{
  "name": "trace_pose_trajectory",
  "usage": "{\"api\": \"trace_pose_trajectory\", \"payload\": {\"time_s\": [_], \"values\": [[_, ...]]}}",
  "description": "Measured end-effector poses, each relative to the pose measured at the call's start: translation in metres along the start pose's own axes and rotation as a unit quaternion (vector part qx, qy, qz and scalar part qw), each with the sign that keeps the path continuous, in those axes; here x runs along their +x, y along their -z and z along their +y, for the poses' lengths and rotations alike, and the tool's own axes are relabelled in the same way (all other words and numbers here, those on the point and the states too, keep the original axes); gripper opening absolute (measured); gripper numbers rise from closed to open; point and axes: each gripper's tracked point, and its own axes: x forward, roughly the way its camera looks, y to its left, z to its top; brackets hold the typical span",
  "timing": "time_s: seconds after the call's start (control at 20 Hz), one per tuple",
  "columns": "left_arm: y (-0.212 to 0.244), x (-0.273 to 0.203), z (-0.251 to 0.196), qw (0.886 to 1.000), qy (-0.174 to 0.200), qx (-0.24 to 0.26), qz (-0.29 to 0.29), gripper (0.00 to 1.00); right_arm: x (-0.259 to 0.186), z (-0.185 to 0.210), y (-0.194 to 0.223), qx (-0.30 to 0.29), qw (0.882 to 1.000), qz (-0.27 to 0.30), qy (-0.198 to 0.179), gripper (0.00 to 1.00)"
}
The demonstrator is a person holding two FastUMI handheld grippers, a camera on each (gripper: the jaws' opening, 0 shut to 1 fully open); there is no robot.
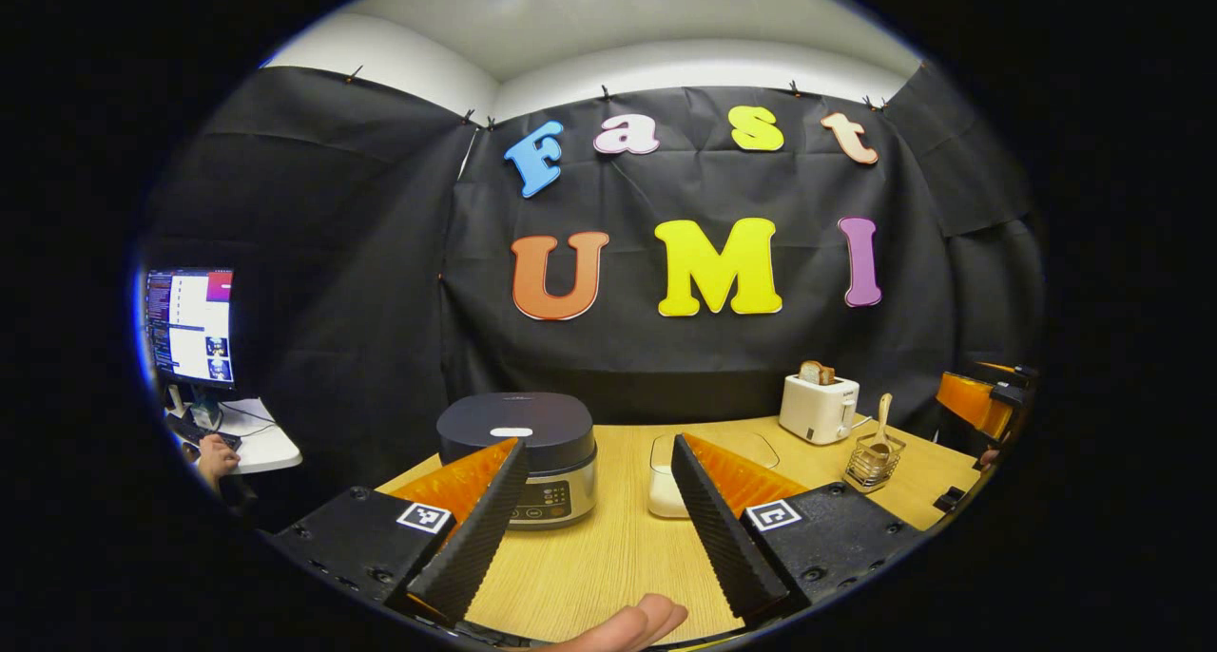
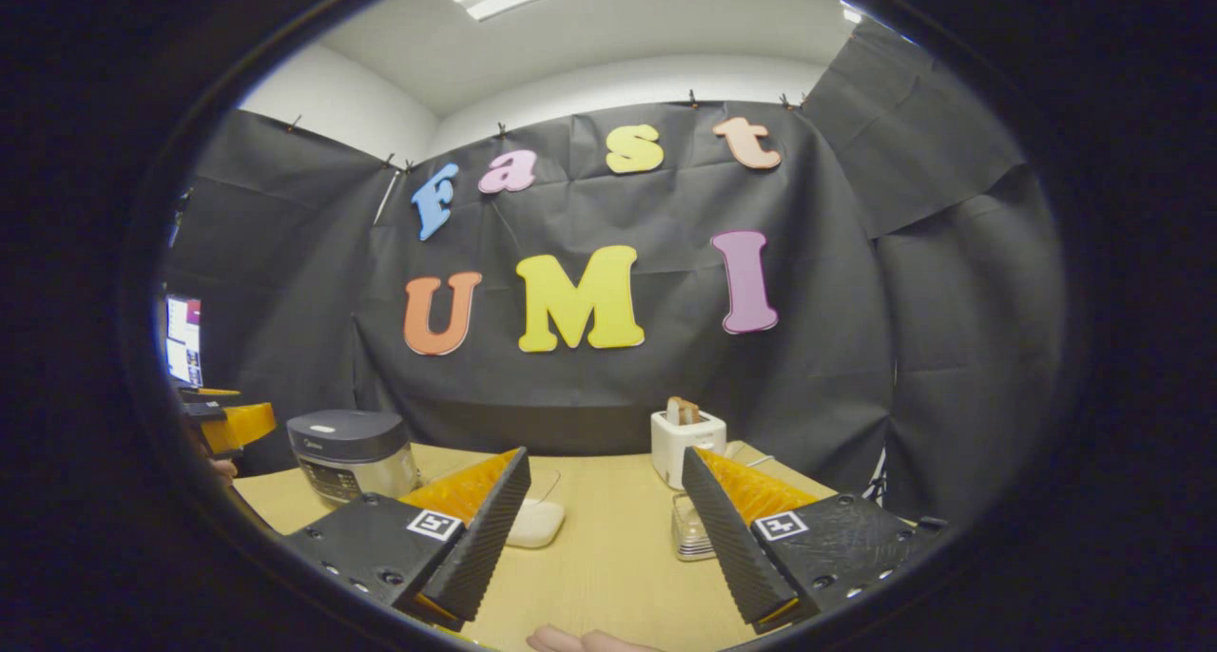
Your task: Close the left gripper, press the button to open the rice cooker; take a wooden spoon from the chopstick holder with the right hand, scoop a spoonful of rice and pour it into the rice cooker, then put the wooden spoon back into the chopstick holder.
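Observation:
The rice cooker (image 1: 518, 452) has a dark lid that is down and stands on the wooden table (image 1: 589, 566), just beyond my left gripper (image 1: 599, 448). That gripper is open, with nothing between its fingers. A white rice container (image 1: 661, 490) sits partly behind its right finger. Far right, a wooden spoon (image 1: 884, 419) stands upright in the wire chopstick holder (image 1: 873, 462). In the right gripper view, my right gripper (image 2: 605, 457) is open and empty above the table (image 2: 608, 547). The holder (image 2: 690, 530) peeks out beside its right finger, with the rice container (image 2: 534, 521) and cooker (image 2: 352, 452) to the left.
A white toaster (image 1: 818, 407) holding bread stands at the back right, also in the right gripper view as toaster (image 2: 687, 441). Left of the table, a monitor (image 1: 190, 324) stands on a small desk with a person's hand (image 1: 217, 459) by it. Black cloth walls the booth.

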Motion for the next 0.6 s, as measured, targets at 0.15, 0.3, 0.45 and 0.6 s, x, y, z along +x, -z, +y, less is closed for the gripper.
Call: {"api": "trace_pose_trajectory", "payload": {"time_s": [0.15, 0.3, 0.45, 0.6], "values": [[-0.002, 0.016, 0.007, 1.000, -0.005, 0.005, 0.029, 0.95, 0.003, -0.006, 0.005, 0.006, 1.000, 0.004, 0.001, 0.96], [-0.012, 0.031, 0.002, 0.999, 0.018, 0.013, 0.044, 0.79, 0.004, -0.013, 0.006, 0.014, 1.000, 0.005, 0.006, 0.96], [-0.005, 0.045, 0.002, 0.996, 0.038, 0.001, 0.077, 0.68, 0.005, -0.015, 0.004, 0.022, 1.000, 0.003, 0.005, 0.93], [-0.002, 0.066, 0.025, 0.995, 0.012, -0.016, 0.100, 0.27, 0.004, -0.017, 0.003, 0.024, 1.000, 0.001, 0.004, 0.96]]}}
